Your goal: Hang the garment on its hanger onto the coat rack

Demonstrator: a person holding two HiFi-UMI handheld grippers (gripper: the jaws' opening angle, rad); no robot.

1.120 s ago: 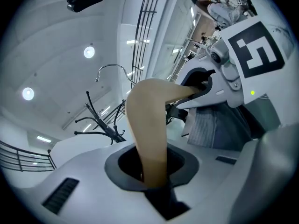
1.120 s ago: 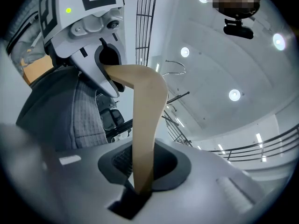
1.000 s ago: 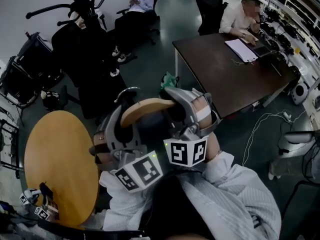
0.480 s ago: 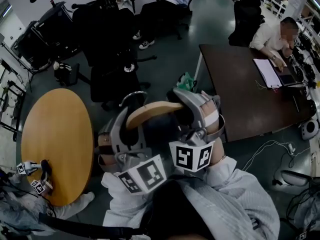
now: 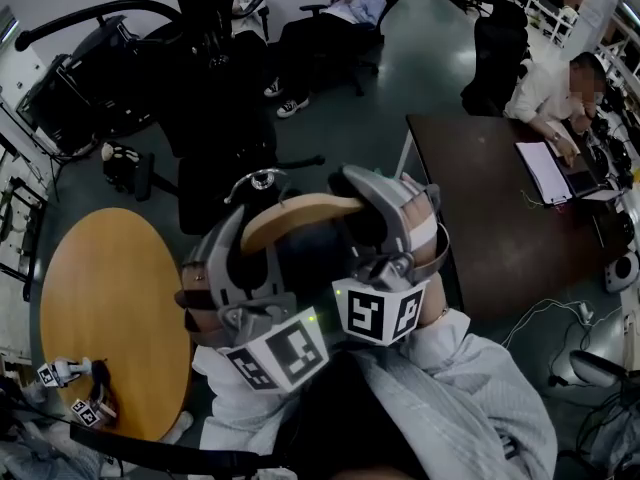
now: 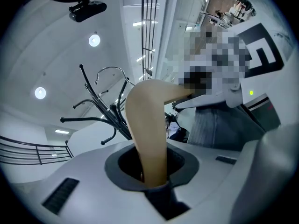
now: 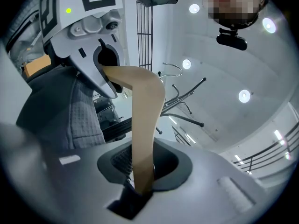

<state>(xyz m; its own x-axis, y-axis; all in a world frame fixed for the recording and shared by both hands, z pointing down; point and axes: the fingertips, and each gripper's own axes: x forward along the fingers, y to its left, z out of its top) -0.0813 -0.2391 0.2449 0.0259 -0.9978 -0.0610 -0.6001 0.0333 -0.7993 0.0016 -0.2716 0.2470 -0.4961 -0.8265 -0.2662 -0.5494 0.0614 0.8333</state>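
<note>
A tan wooden hanger with a dark garment hanging from it is held up close under the head camera. My left gripper is shut on its left arm and my right gripper on its right arm. The metal hook points toward the black coat rack at the upper left. In the left gripper view the hanger arm runs into the jaws, with the rack's arms behind it. The right gripper view shows the other hanger arm wedged between its jaws, beside grey garment cloth.
A round wooden table at lower left carries a spare pair of grippers. Black office chairs crowd the rack's base. A dark desk stands to the right with a seated person; another person reclines behind. Cables lie on the floor.
The view has swung, so the coat rack and chairs now sit higher and nearer the centre. Both grippers keep the same hold on the hanger.
</note>
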